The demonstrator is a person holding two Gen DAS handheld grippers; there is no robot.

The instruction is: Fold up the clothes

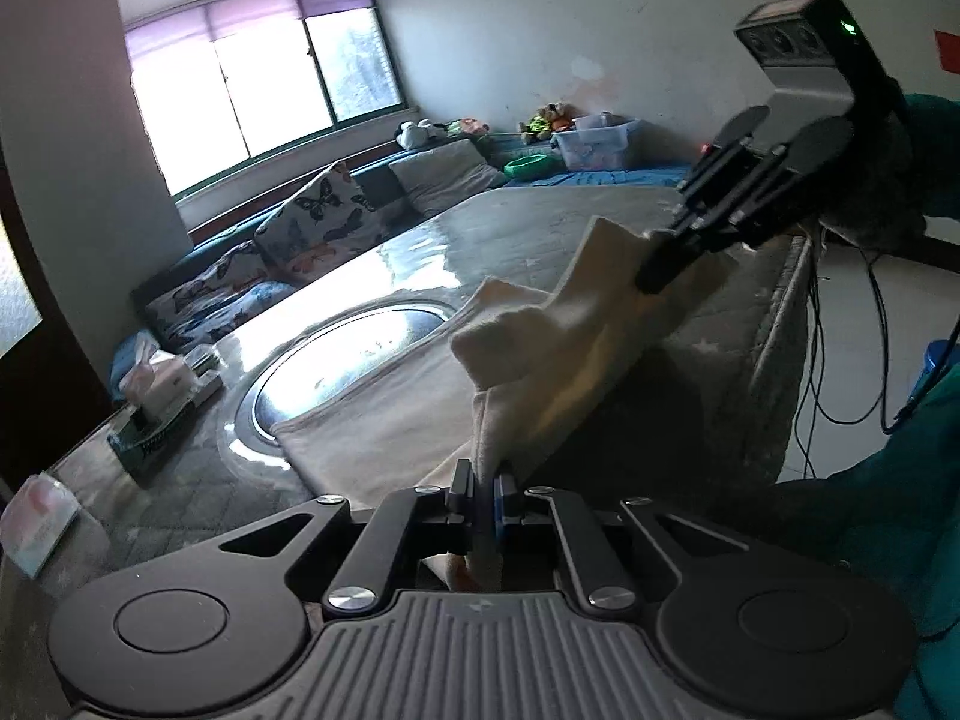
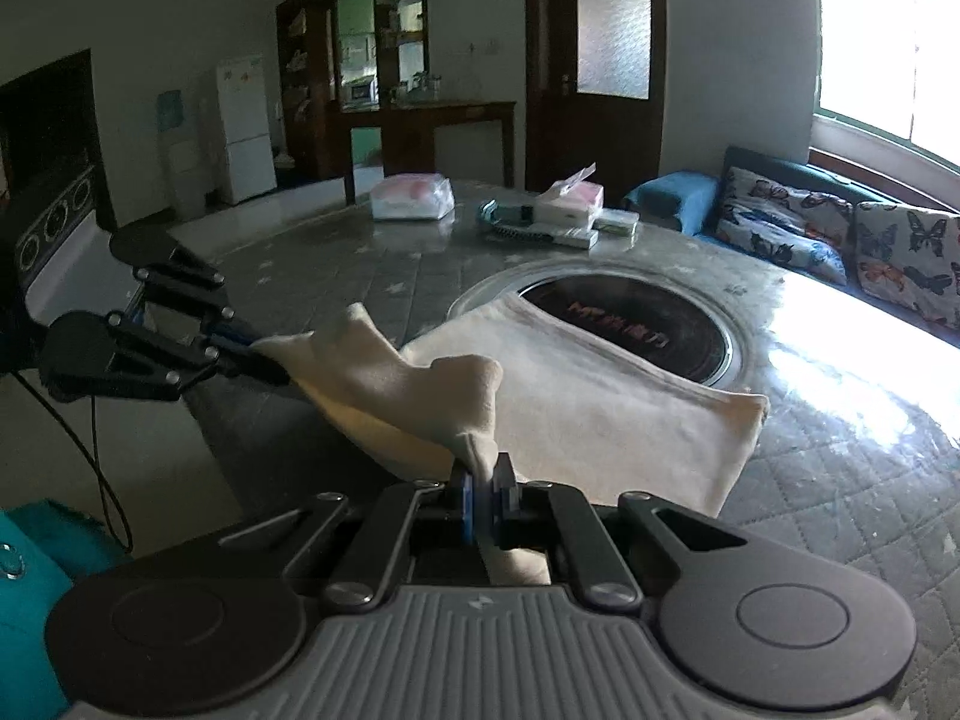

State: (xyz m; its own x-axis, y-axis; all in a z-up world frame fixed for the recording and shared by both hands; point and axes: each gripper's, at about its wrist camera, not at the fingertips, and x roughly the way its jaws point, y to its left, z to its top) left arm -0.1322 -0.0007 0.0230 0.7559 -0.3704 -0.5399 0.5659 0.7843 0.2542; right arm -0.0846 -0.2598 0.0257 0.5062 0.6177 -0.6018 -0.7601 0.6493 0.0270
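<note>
- Tissue packs sit at the far left of the tabletop [image 2: 336, 276]: a clear-wrapped pack [image 2: 411, 197], then an open tissue box [image 2: 570, 197] on flat boxes, all beyond the round inset plate [image 2: 630, 324].
- Left gripper [image 1: 491, 483] is clamped narrow on one near corner of the cream cloth [image 2: 588, 408], with fabric pinched between its jaws and lifted off the tabletop, on the near side of the round inset plate.
- Cream cloth hangs in a slack, bunched fold between both grippers; its far part lies flat on the tabletop, and one edge overlaps the near rim of the round inset plate.
- Right gripper [image 2: 485, 483] is likewise closed tight on the other near corner of the cloth, raised just above the tabletop's near edge.
- Butterfly-print cushions [image 2: 840, 234] line the bench under the window [image 2: 888, 36], to the right of the round inset plate.
- Teal sleeve [image 1: 900, 480] shows at the right of the left wrist view.
</note>
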